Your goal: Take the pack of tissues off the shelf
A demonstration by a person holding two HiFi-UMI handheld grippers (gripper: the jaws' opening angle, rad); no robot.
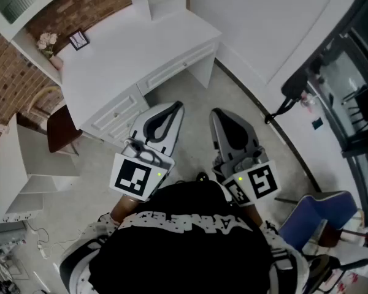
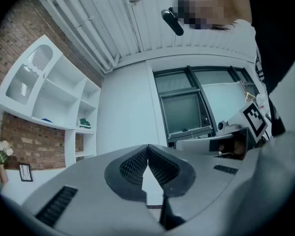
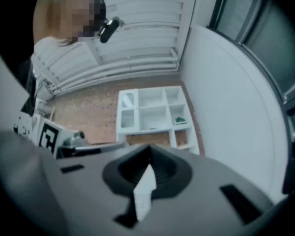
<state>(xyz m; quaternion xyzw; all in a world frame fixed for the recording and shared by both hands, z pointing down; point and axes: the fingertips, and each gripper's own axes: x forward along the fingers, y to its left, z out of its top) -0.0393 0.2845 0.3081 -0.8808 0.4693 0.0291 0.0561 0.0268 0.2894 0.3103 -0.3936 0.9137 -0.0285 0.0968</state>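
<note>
Being carried close to the body, the left gripper [image 2: 147, 149] and right gripper [image 3: 148, 154] are being held with jaws together, empty. Nothing is being grasped yet: a green pack [image 3: 179, 120], likely the tissues, is lying in a right-hand compartment of the white shelf unit [image 3: 152, 116], well apart.

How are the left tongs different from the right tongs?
The left tongs are on the side of the white desk; the right tongs are on the side of the blue chair. The left tongs' camera looks toward a dark window; the right tongs' camera looks at the white shelf on the brick wall. Both are shut, hold nothing, and point the same way.
</note>
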